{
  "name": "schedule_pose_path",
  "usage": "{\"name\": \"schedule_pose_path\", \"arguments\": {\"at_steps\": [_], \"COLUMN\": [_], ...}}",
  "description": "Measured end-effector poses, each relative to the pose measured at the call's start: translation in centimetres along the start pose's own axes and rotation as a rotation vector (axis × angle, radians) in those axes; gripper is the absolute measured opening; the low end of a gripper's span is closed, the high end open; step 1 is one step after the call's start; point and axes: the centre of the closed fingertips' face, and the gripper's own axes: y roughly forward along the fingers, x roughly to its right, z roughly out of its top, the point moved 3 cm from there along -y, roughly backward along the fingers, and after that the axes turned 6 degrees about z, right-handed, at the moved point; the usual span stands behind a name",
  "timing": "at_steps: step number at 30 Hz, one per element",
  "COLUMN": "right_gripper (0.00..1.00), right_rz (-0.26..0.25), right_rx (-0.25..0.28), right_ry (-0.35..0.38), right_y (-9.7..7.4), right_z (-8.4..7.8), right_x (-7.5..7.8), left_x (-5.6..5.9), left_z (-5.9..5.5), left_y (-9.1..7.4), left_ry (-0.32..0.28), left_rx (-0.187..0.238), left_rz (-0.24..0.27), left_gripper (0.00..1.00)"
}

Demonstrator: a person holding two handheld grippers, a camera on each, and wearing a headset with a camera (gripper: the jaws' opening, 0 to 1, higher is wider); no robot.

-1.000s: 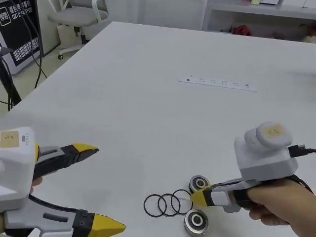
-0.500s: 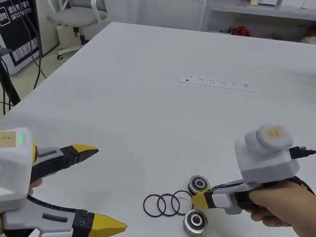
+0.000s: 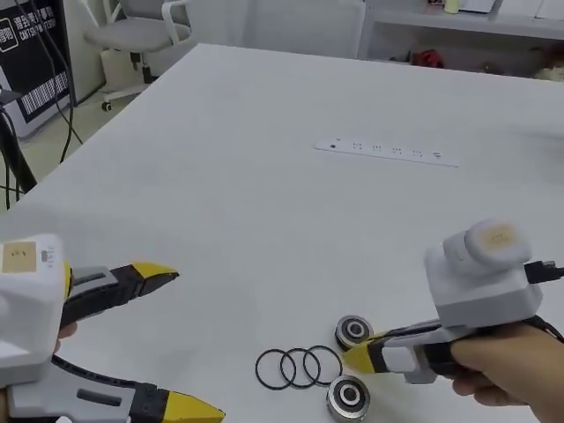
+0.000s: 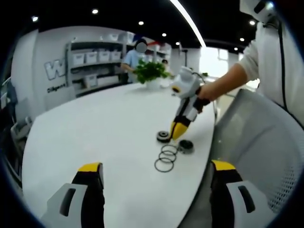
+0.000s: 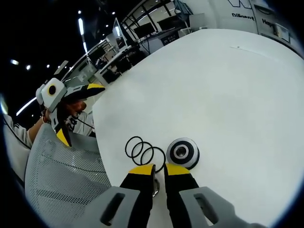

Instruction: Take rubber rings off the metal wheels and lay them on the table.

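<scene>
Holds right gripper (image 3: 350,356) nearly clenched on nothing, tips between two metal wheels (image 3: 354,330), three rubber rings (image 3: 300,367) just ahead-left; holds left gripper (image 3: 189,342) spread wide, empty, well apart.

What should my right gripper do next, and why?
Probably open the right gripper and shift it onto the wheel just ahead of its tips. Three rings already lie on the table, the jaws stand close together, and that wheel shows a dark rim that may be another ring, though I can't be sure.
</scene>
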Motion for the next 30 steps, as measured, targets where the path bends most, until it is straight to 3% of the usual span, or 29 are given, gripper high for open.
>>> {"name": "schedule_pose_path", "arguments": {"at_steps": [9, 22, 30], "right_gripper": [0.06, 0.06, 0.06], "right_rz": [-0.015, -0.048, -0.058], "right_rx": [0.008, 0.106, 0.110], "right_ry": [-0.091, -0.056, -0.040], "right_y": [-1.9, -4.4, -4.8], "right_z": [0.3, 1.2, 1.0], "right_x": [0.1, 1.1, 1.5], "left_x": [-0.1, -1.6, -1.2], "left_z": [0.1, 1.2, 2.2], "left_y": [-0.3, -1.1, -0.6], "left_ry": [-0.007, -0.028, -0.007], "left_rx": [0.002, 0.019, 0.026], "left_rz": [0.008, 0.027, 0.004], "left_gripper": [0.94, 0.94, 0.94]}}
